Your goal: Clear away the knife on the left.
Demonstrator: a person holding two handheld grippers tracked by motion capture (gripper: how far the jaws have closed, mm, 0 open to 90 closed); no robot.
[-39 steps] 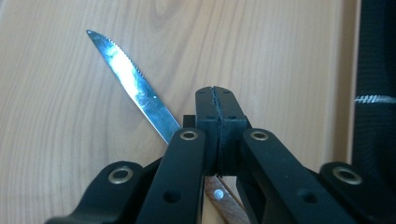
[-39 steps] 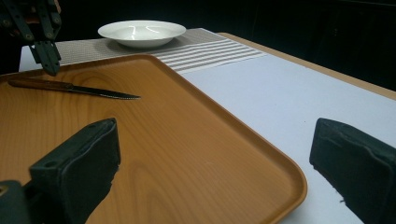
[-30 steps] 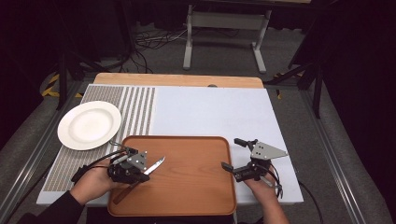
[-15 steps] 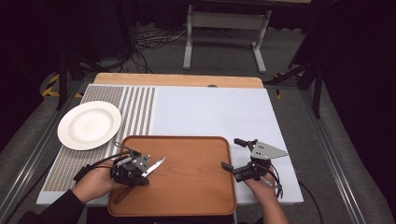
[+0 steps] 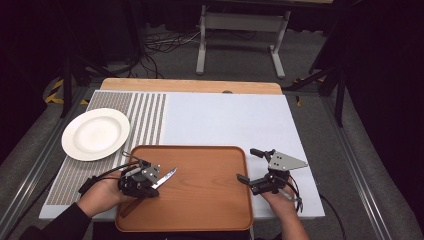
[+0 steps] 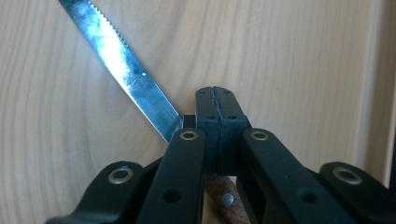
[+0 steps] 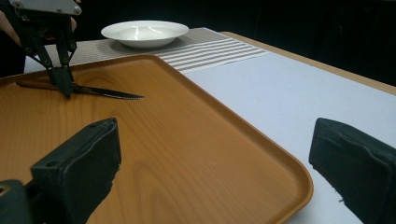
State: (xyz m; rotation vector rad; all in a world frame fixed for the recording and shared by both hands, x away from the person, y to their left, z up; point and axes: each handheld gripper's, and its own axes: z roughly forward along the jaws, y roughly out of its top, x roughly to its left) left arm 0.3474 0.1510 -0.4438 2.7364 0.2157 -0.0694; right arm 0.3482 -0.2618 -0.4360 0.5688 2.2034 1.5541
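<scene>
High view: my left gripper has its jaws pinched on the wooden-handled steel knife at the handle's neck; the blade runs away from it toward my spread right gripper, over the brown wooden tray.

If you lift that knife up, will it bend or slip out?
Probably not bend: the knife has a straight, shiny metal blade. It might pivot or slip, since the left gripper pinches it at one narrow spot by the handle. Its serrated edge could likely scratch the wooden tray.
</scene>
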